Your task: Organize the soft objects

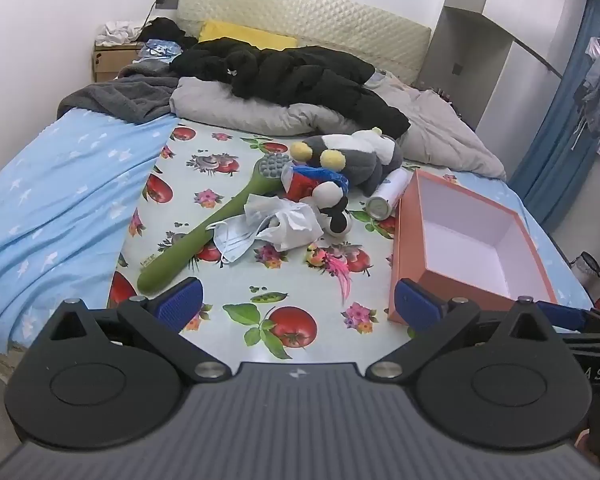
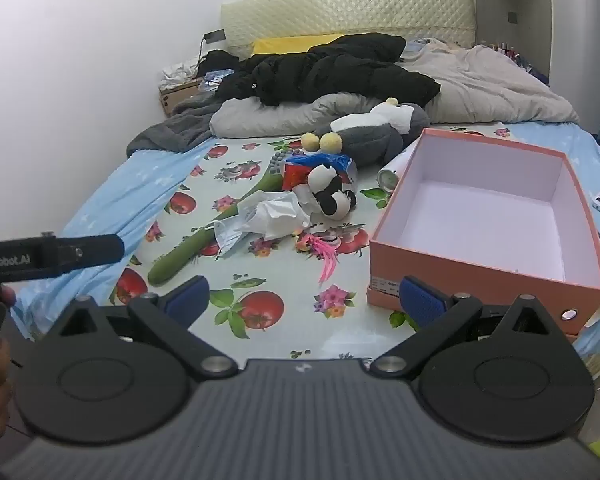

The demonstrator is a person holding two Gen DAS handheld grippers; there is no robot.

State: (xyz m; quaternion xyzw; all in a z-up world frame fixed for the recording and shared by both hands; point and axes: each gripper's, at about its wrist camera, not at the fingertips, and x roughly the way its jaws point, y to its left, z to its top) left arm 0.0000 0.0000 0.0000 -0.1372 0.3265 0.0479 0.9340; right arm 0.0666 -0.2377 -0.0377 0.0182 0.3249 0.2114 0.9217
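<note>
While both claws are held spread and empty at the near edge of the bed (image 1: 60, 184), the small panda plush (image 2: 332, 194) is seen farther in, left of the open pink box (image 2: 488, 216); the right claw (image 2: 304, 300) is judged nearer than the left claw (image 1: 296, 300).

On the bed (image 1: 60, 184) there were two plush toys: one big grey one with yellow feet (image 1: 360, 156) and one small black-and-white one (image 1: 334, 206). I counted one green long-handled massager (image 1: 204, 236), one face mask (image 1: 232, 240), one crumpled white plastic bag (image 1: 288, 220), one red and blue packet (image 1: 308, 180), one white can (image 1: 386, 196) and one pink feather (image 1: 342, 272). There was one open orange box (image 1: 412, 240), one black jacket (image 1: 300, 76), one yellow pillow (image 1: 244, 34), and two hand-held grippers.
</note>
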